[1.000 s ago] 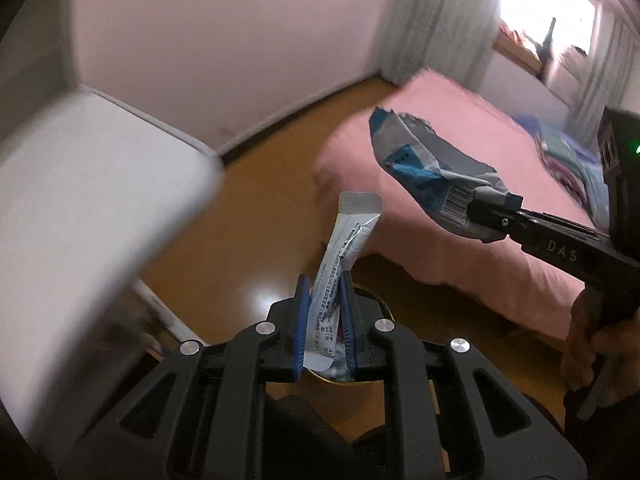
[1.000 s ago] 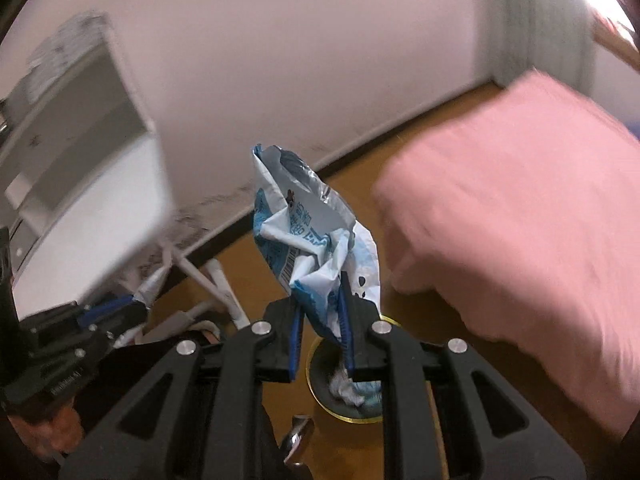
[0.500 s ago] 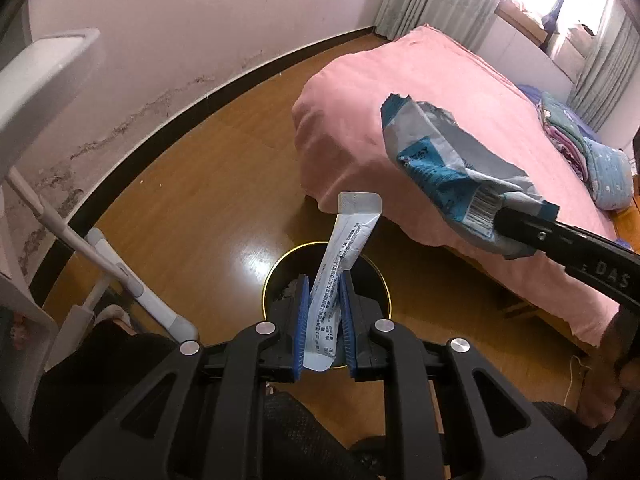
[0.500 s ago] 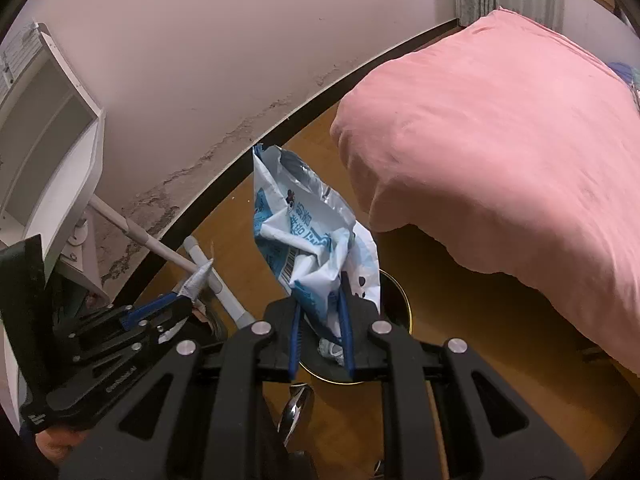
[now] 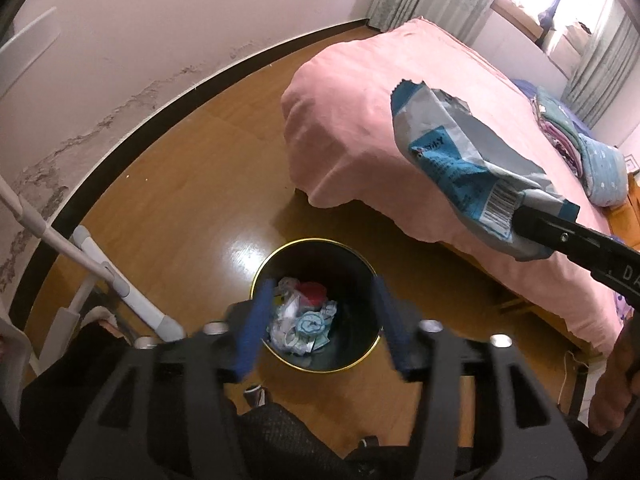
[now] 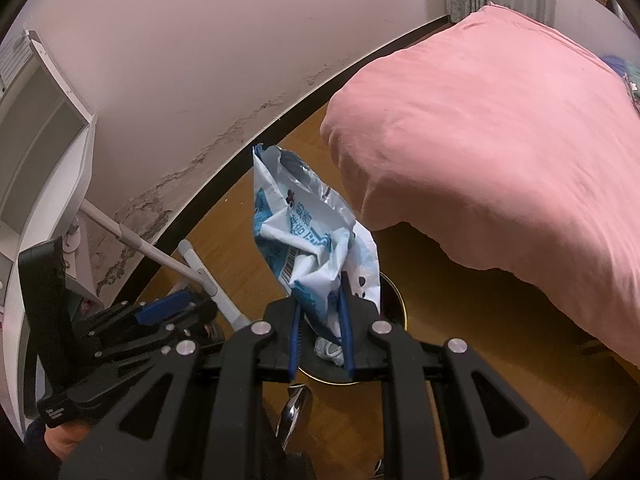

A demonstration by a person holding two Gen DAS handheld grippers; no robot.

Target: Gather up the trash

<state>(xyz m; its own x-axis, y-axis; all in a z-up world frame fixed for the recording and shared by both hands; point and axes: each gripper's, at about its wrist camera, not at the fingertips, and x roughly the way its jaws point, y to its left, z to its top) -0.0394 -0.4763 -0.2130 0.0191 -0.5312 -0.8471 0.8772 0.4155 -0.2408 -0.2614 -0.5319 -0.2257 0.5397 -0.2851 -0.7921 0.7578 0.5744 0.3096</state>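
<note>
- The left hand-held gripper (image 5: 320, 324) hovered directly above the black, gold-rimmed trash bin (image 5: 362, 258) on the wooden floor (image 5: 180, 184). Its jaws had just been opening, and nothing showed between the blue pads.
- Crumpled wrappers (image 5: 302, 322) lay at the bottom of the bin, so the left side's drop looked finished.
- The right hand-held gripper (image 6: 320, 328) was clamped tight on a crumpled blue-and-white snack bag (image 6: 308, 236), which stood up out of the jaws over the bin's near edge.
- In the left wrist view that bag (image 5: 460, 152) hung off to the bin's right, in front of the pink bed (image 5: 360, 120), so it probably was not yet centred over the opening.
- The bag is light and bulky and could catch the rim or drift; bringing it squarely over the middle and low toward the rim before letting go would serve best.
- Moving the left hand-held gripper clear of the opening first would give the bag room.
- A white mop handle (image 5: 120, 284) leaned near the bin's left side; the approach should avoid it.
</note>
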